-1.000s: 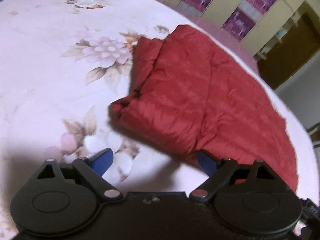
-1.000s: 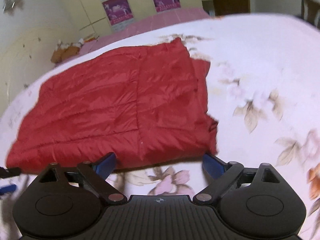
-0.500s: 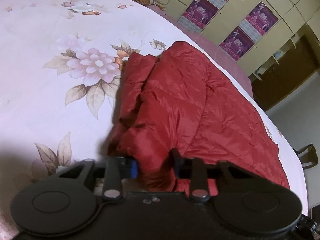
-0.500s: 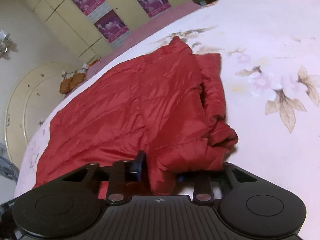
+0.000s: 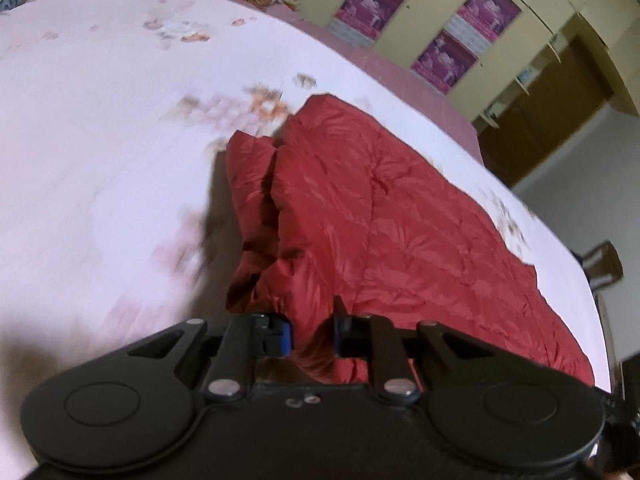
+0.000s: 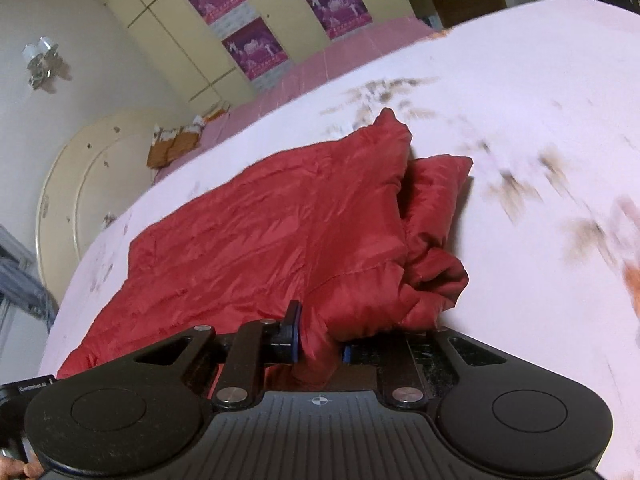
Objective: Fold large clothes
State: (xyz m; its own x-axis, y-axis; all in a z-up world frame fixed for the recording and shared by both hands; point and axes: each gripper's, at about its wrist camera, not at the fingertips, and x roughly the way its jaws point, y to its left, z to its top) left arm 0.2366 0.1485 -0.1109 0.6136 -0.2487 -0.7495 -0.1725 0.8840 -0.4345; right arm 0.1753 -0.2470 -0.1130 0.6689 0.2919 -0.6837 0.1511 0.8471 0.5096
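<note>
Red jacket (image 5: 400, 220) pinched in both tools

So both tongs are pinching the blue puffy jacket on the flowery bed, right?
Almost. The jacket is red, not blue; only the pads on the tongs are blue. Both wrist views show it. The rest holds: the left tongs and the right tongs are each shut on a bunch of its fabric, on the flowery bed.

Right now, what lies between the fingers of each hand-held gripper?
A bunched fold of the red jacket: the left hand-held gripper pinches it in the left wrist view, the right hand-held gripper in the right wrist view.
</note>
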